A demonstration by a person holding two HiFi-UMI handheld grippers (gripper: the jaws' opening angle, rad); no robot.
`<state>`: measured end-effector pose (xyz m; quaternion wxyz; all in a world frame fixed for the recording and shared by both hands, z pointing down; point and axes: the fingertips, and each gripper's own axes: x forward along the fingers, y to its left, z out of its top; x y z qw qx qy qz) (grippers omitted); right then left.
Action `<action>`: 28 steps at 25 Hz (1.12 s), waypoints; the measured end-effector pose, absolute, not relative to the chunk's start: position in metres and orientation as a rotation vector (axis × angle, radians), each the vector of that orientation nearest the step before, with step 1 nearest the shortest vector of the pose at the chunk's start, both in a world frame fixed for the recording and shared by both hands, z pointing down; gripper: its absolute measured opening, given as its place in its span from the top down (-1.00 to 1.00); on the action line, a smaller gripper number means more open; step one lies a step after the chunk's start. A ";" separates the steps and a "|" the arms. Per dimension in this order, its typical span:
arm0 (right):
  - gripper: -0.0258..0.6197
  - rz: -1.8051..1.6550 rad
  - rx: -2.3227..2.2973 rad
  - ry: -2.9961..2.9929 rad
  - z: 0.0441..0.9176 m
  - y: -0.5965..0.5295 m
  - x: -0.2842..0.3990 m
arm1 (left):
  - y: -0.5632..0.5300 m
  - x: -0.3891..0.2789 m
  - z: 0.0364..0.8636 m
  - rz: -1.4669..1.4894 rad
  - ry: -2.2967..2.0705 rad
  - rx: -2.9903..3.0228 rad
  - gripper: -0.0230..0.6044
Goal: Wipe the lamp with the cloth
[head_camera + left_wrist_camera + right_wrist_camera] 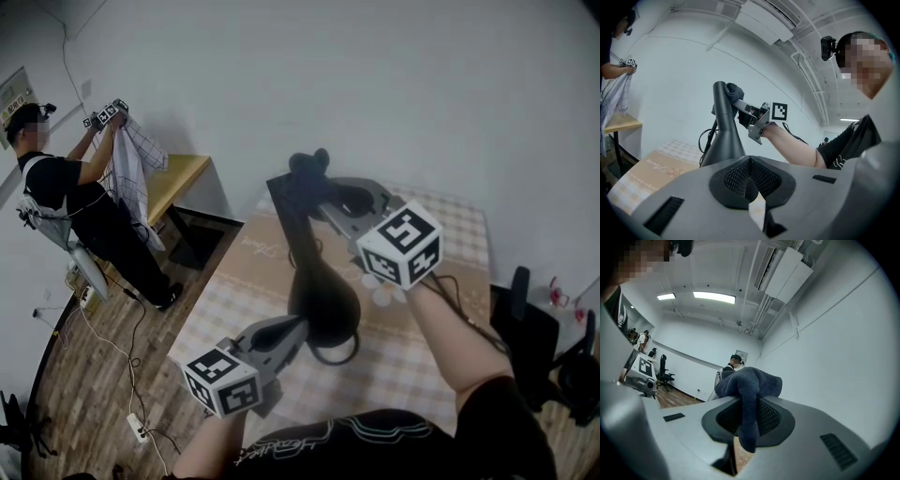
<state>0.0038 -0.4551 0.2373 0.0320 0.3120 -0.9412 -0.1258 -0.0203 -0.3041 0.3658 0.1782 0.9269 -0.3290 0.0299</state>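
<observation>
Our left gripper [750,161] sits low at the left, its jaws together with nothing visible between them. Its tip is at the flared foot of the tall black lamp with a slim neck and rounded base [323,292]. We cannot tell whether it touches the foot. The lamp stands upright near the middle of the table covered in a beige checked cloth [422,361], with a dark cable looping from its foot.

To the right and higher, our right gripper [749,401] is clamped on the dark blue-grey knitted cloth [750,383]. A bunch of cloth bulges beyond the jaws and a tail hangs down between them. In the left gripper view that bunch appears pressed against the top of the lamp's neck.

We judge the wipe to be at its start, up at the head. To do it well, we brace the foot with the closed left gripper so the light lamp does not tip. Then we draw the cloth down the neck in one even stroke. We use only the bulging bunch, not the hard jaws, and press lightly. We wrap the cloth around the neck to reach its far side, and we steer clear of the cable loop as we near the base.
</observation>
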 end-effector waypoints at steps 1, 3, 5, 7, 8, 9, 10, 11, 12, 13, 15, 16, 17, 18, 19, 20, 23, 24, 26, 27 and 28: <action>0.74 -0.386 0.957 -2.895 0.239 -0.455 0.003 | -0.304 -0.021 0.366 0.080 -0.931 2.620 0.93; 0.74 -0.383 0.948 -2.888 0.244 -0.453 0.003 | -0.304 -0.021 0.366 0.068 -0.935 2.617 0.93; 0.74 -0.385 0.939 -2.879 0.249 -0.451 0.003 | -0.302 -0.020 0.365 0.062 -0.935 2.617 0.93; 0.74 -0.393 0.921 -2.867 0.253 -0.447 0.005 | -0.299 -0.019 0.366 0.061 -0.935 2.618 0.93; 0.74 -0.403 0.908 -2.859 0.256 -0.445 0.005 | -0.298 -0.019 0.366 0.061 -0.936 2.617 0.93; 0.74 -0.417 0.894 -2.847 0.258 -0.442 0.005 | -0.296 -0.019 0.367 0.061 -0.939 2.614 0.93; 0.74 -0.437 0.882 -2.832 0.261 -0.440 0.004 | -0.295 -0.020 0.367 0.060 -0.941 2.612 0.93; 0.74 -0.458 0.873 -2.816 0.263 -0.438 0.004 | -0.295 -0.021 0.367 0.059 -0.943 2.610 0.93; 0.74 -0.474 0.866 -2.802 0.264 -0.436 0.003 | -0.294 -0.021 0.367 0.058 -0.944 2.609 0.93; 0.74 -0.484 0.860 -2.791 0.266 -0.434 0.003 | -0.293 -0.020 0.367 0.056 -0.944 2.608 0.93; 0.74 -0.484 0.851 -2.782 0.271 -0.431 0.003 | -0.291 -0.019 0.368 0.052 -0.943 2.606 0.93; 0.74 -0.478 0.845 -2.781 0.273 -0.429 0.003 | -0.290 -0.018 0.368 0.050 -0.942 2.606 0.93; 0.74 -0.472 0.839 -2.780 0.276 -0.426 0.003 | -0.288 -0.017 0.368 0.048 -0.942 2.605 0.93; 0.74 -0.467 0.831 -2.778 0.279 -0.424 0.003 | -0.287 -0.017 0.369 0.046 -0.944 2.605 0.93; 0.74 -0.466 0.825 -2.774 0.282 -0.422 0.003 | -0.286 -0.016 0.369 0.045 -0.945 2.604 0.93; 0.74 -0.467 0.817 -2.768 0.285 -0.421 0.003 | -0.285 -0.016 0.369 0.043 -0.945 2.604 0.93; 0.74 -0.478 0.790 -2.751 0.294 -0.413 0.002 | -0.280 -0.015 0.369 0.043 -0.944 2.602 0.93; 0.74 -0.486 0.781 -2.745 0.296 -0.411 0.001 | -0.279 -0.015 0.370 0.043 -0.945 2.602 0.93; 0.74 -0.496 0.768 -2.737 0.300 -0.408 0.001 | -0.277 -0.015 0.371 0.042 -0.948 2.600 0.93; 0.74 -0.493 0.762 -2.738 0.302 -0.407 0.002 | -0.276 -0.015 0.372 0.042 -0.949 2.598 0.93; 0.74 -0.487 0.756 -2.739 0.304 -0.406 0.002 | -0.275 -0.015 0.373 0.043 -0.950 2.596 0.93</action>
